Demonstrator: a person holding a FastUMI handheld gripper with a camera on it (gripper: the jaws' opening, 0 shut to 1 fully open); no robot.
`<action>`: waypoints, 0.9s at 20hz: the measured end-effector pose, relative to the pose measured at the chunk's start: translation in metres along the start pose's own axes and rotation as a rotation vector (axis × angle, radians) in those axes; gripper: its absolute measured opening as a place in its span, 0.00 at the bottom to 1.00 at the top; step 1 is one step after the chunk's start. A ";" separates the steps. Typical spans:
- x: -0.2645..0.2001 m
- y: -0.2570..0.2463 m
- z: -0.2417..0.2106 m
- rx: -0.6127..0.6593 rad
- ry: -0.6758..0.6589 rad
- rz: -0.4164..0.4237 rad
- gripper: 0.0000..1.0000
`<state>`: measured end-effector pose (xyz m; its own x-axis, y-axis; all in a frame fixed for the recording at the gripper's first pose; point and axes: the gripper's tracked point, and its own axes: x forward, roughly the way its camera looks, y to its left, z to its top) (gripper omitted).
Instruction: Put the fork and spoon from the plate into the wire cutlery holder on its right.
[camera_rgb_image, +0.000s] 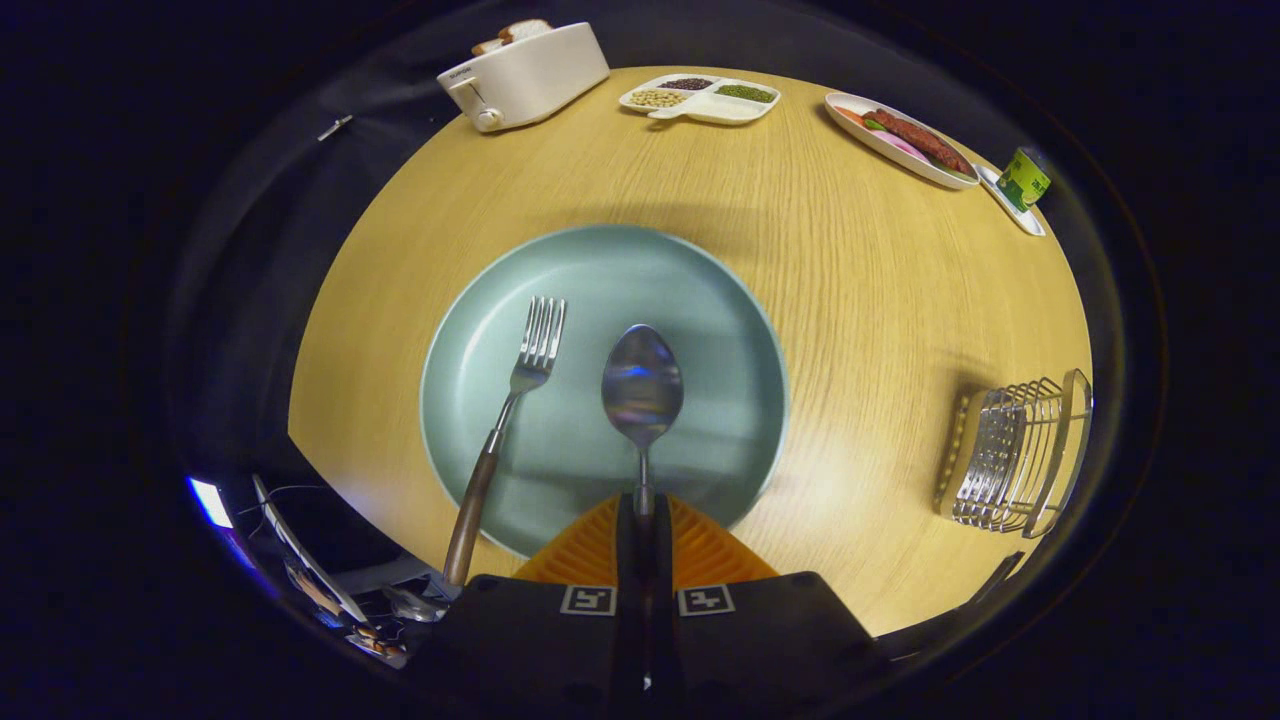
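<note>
The gripper (644, 520) is seen low over the near edge of the plate (700, 300), pointing across it — both fingers are closed together on the handle of the spoon (642, 385), whose bowl stands out ahead of the fingertips above the middle of the plate. Whether the bowl rests on the plate or is lifted cannot be told.

Left to right: one toaster (525, 72) with bread in its slot at the far left of the round wooden table (860, 290); one fork (505, 420) lying on the plate just left of the spoon, tines away, wooden handle overhanging the near rim; one divided dish (700, 98) of beans at the far edge; one oval plate of food (900, 138); one small green carton (1024, 180) on a white tray; one wire cutlery holder (1015, 455) well to the right of the plate — bare tabletop lies between them.
</note>
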<state>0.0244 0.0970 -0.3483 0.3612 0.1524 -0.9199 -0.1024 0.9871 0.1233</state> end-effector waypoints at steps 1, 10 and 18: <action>-0.008 -0.005 0.001 0.001 -0.007 0.003 0.08; -0.100 -0.070 -0.006 -0.081 -0.004 0.052 0.08; -0.148 -0.160 -0.021 -0.109 0.099 0.002 0.08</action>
<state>-0.0317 -0.0842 -0.2399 0.2684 0.1433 -0.9526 -0.2048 0.9747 0.0890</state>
